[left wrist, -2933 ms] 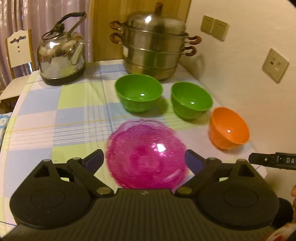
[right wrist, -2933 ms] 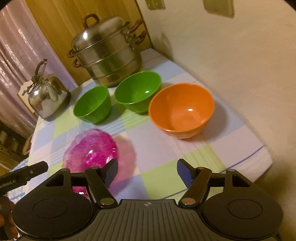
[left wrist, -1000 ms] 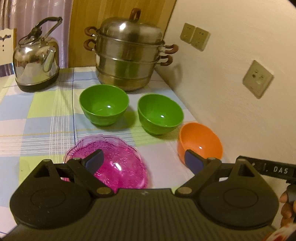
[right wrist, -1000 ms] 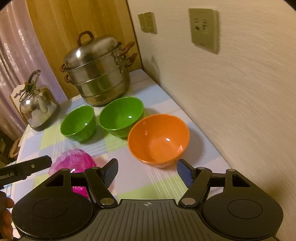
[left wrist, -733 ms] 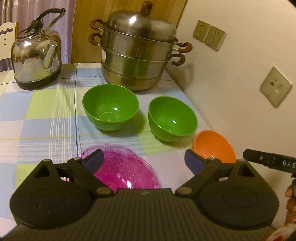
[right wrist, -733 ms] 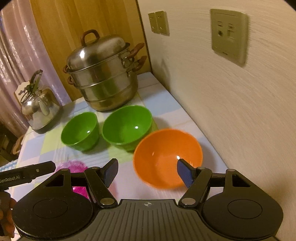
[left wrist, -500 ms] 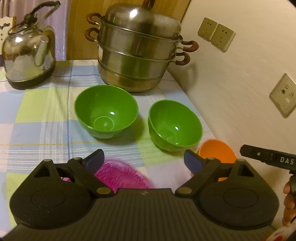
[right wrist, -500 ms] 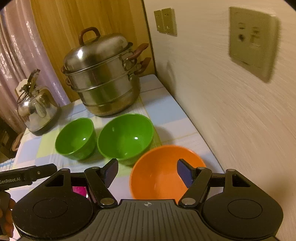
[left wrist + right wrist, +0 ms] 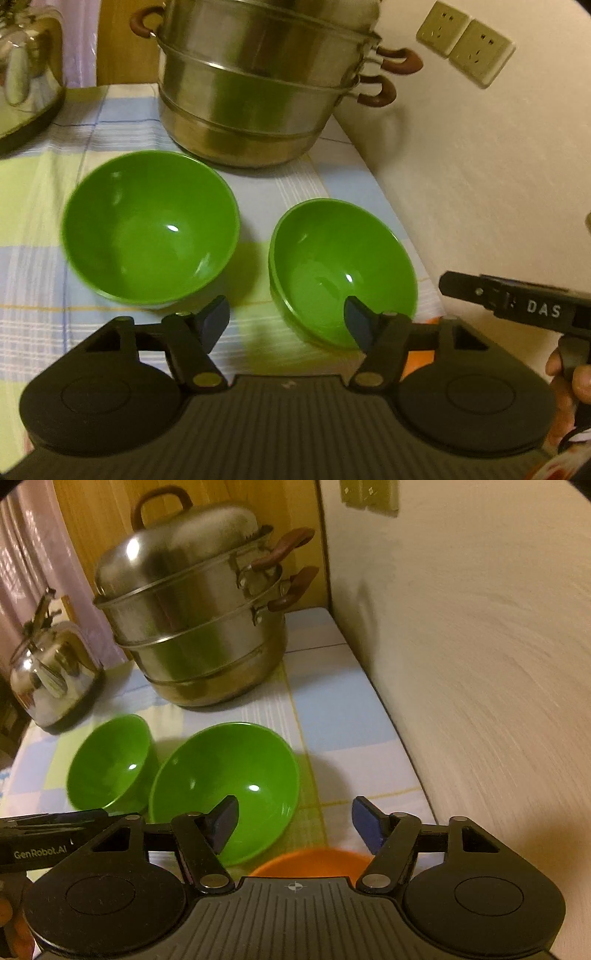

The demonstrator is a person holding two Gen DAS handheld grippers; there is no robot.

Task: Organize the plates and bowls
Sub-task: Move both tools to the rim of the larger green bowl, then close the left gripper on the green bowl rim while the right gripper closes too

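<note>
Two green bowls sat side by side on the checked tablecloth (image 9: 55,206), near the table's far right corner, just in front of the steel steamer pot (image 9: 255,88). The left green bowl (image 9: 149,230) stood upright, apart from its neighbour; the right green bowl (image 9: 341,271) lay closer to the table's right edge, by the wall. Left gripper (image 9: 288,319) hung over the cloth with jaws spread, having just been closing; its right pad overlapped the near rim of the right green bowl, its left pad sat above bare cloth, and neither pad pressed on anything. Right gripper (image 9: 295,823) also stood with jaws apart, having just been narrowing a little; nothing was pinched between them. Its left pad showed in front of the right green bowl's inside wall, its right pad over cloth near the table's right edge. The orange bowl (image 9: 314,862) showed only as a rim sliver just below that gripper's fingers, nearest the front. A kettle (image 9: 51,675) stood at the far left of the table, beside the pot. Frames were blurred at the edges.
</note>
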